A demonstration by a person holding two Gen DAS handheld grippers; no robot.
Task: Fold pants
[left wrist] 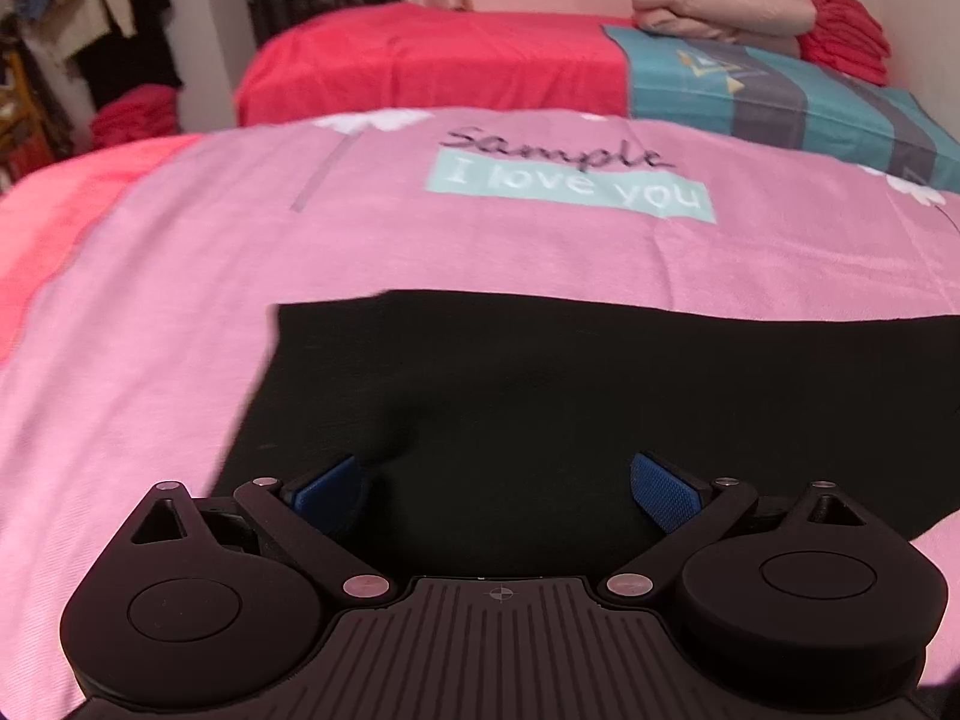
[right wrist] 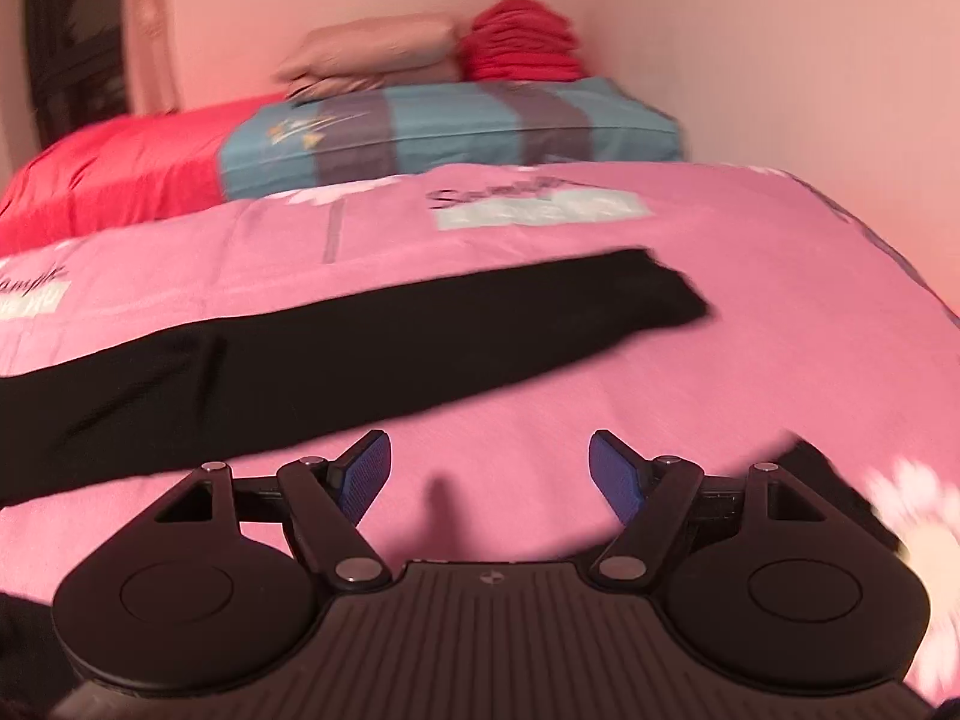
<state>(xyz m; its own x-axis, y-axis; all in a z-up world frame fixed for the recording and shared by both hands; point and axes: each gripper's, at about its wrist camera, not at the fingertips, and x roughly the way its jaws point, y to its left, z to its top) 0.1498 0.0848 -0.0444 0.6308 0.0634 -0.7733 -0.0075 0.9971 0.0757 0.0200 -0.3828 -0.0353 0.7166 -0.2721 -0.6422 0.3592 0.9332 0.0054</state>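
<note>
Behind black pants [right wrist: 360,330], striped pillow [right wrist: 456,126]

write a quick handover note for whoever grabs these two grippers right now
Left gripper: open, holding nothing, over the wide end of the black pants.
Right gripper: open, holding nothing, over bare pink bedspread, just short of the pants' long leg.
Pants: lying flat across the bedspread, the leg stretched out to the right with its end free.
Done: pants look laid out long and narrow; I can't tell if the legs are already stacked.
Left: grasp both ends and fold end to end, then likely once more.
</note>
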